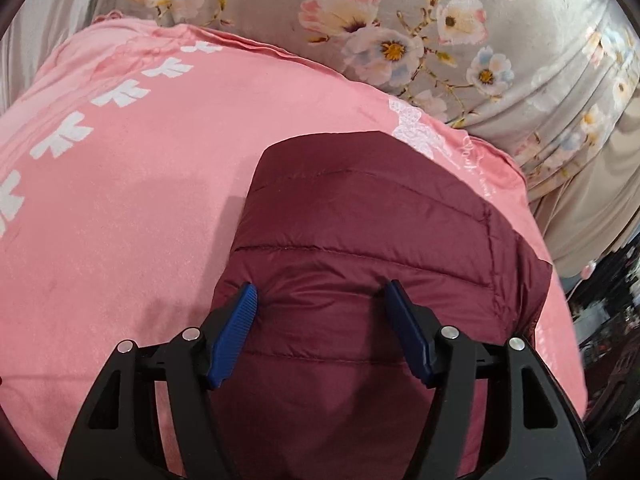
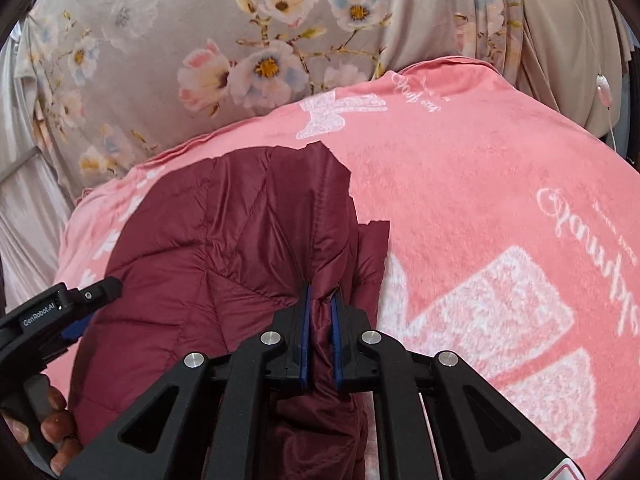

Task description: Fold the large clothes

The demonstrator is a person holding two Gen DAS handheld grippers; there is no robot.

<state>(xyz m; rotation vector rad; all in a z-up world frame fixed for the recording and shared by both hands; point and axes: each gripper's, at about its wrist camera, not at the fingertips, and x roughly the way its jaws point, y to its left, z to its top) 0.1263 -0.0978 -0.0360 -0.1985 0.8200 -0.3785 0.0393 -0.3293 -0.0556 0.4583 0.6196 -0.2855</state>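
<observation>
A pink blanket with white print fills the middle of the frame; a grey floral sheet (creased) spans the top; dark clutter sits far right.

I get soft, even indoor light in both wrist views, with no glare. On the pink blanket, a faint shadow lies just left of the maroon jacket. Fisheye bending curves everything away from the jacket, and black vignette fills the corners. Focus is fair; the blanket's far edge looks soft.
</observation>
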